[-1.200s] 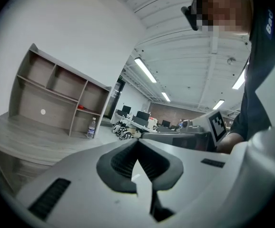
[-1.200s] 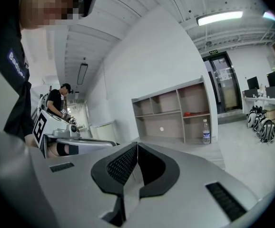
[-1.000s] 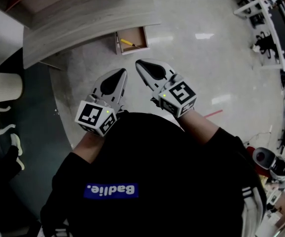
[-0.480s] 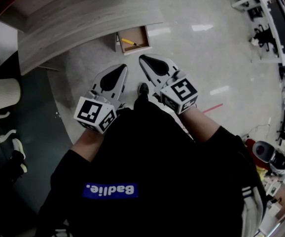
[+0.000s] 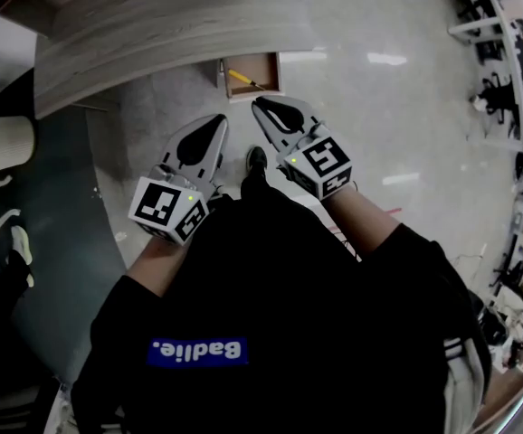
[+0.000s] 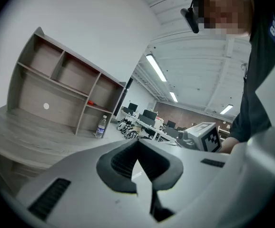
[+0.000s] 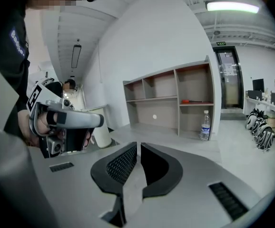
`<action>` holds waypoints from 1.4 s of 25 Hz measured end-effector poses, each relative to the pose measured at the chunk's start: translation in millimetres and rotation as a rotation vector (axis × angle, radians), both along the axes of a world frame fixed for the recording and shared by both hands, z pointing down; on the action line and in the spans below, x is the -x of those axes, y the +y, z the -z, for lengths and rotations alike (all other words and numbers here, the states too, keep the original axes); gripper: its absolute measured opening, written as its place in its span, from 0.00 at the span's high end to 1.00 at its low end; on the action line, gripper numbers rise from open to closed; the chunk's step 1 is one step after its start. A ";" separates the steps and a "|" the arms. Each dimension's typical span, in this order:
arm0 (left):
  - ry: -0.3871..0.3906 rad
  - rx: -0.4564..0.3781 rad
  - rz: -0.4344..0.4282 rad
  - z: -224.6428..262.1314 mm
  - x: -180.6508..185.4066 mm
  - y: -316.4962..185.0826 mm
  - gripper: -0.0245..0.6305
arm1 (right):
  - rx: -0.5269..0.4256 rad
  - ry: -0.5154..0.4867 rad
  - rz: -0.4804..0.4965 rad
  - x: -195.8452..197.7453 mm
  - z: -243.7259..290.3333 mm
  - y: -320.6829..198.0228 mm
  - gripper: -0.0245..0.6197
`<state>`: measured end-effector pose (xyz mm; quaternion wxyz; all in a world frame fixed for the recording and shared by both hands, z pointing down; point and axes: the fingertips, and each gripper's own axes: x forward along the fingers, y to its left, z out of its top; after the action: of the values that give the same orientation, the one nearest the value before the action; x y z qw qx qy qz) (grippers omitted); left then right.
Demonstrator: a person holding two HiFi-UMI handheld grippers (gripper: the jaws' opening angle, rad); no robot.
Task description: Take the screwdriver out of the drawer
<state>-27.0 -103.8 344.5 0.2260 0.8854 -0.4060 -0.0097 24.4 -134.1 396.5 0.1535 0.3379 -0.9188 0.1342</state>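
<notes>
**Inspector A:** Where did we find the screwdriver (image 5: 241, 79)?

**Inspector B:** We found it lying slantwise inside the open drawer (image 5: 268, 67). In the head view its yellow handle pointed toward the drawer's left wall and its dark shaft toward the right. Nothing touched it.

**Inspector A:** And the drawer itself?

**Inspector B:** It stood pulled out from under the edge of the grey wooden desk (image 5: 153, 25), above the pale floor (image 5: 379, 116).

**Inspector A:** What did we note of the grippers?

**Inspector B:** Both were short of the drawer and clear of it, with their tips aimed its way. The right gripper (image 5: 260, 106) was the nearer. Its jaws were closed, with only a hairline between the pads, and they held nothing. The left gripper (image 5: 217, 122) was just beside it. Its own view showed the pads meeting at the tips, also empty.

**Inspector A:** Anything further for the record?

**Inspector B:** We saw a dark shoe (image 5: 258, 160) on the floor between the two grippers. On the desk stood an open shelf unit (image 7: 175, 96), with a water bottle (image 7: 204, 124) at its end compartment. We could not tell whether the bottle was inside the compartment or just in front of it. A small red item lay on one shelf, and we could not identify it.
</notes>
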 end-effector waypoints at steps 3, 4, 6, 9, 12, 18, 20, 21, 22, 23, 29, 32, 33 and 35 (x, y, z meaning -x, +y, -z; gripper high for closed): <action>0.005 0.012 0.034 -4.4 -0.8 -11.8 0.97 | 0.025 0.032 0.029 -3.3 -19.0 -12.5 0.91; 0.006 0.015 0.045 -6.5 -0.9 -16.0 0.97 | 0.030 0.044 0.040 -3.8 -25.8 -16.9 0.91; 0.005 0.022 0.067 -9.5 -1.3 -25.0 0.97 | 0.036 0.070 0.061 -5.0 -39.2 -26.6 0.86; 0.004 0.025 0.097 -14.9 1.9 -37.3 0.97 | 0.040 0.111 0.078 -5.1 -64.1 -41.4 0.83; 0.010 0.030 0.132 -24.0 11.2 -46.3 0.97 | 0.052 0.157 0.090 -1.5 -95.7 -56.3 0.83; 0.018 0.044 0.180 -35.5 23.3 -59.0 0.97 | 0.095 0.248 0.108 5.7 -155.3 -82.8 0.81; 0.016 0.049 0.185 -37.6 25.5 -63.3 0.97 | 0.107 0.278 0.110 6.2 -171.6 -91.3 0.80; 0.015 0.052 0.187 -39.0 27.1 -65.4 0.97 | 0.114 0.291 0.111 6.5 -179.8 -95.3 0.80; 0.013 0.054 0.189 -41.0 29.1 -67.4 0.97 | 0.121 0.304 0.111 7.2 -188.1 -99.1 0.79; 0.012 0.056 0.191 -43.4 31.2 -69.0 0.97 | 0.126 0.316 0.112 8.0 -196.5 -102.6 0.79; 0.005 0.064 0.199 -53.4 32.9 -70.8 0.97 | 0.156 0.378 0.116 3.3 -241.5 -110.0 0.76; 0.001 0.069 0.203 -55.2 34.2 -73.5 0.97 | 0.181 0.408 0.120 1.1 -261.8 -110.8 0.76; 0.001 0.070 0.206 -55.2 36.0 -75.4 0.97 | 0.190 0.417 0.123 1.6 -268.0 -111.6 0.75; 0.003 0.074 0.217 -56.8 40.2 -78.2 0.97 | 0.206 0.435 0.131 2.9 -281.3 -112.6 0.75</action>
<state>-67.2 -182.0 401.3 0.2569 0.8272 -0.4994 -0.0204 21.5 -246.7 677.8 0.3895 0.2810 -0.8657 0.1408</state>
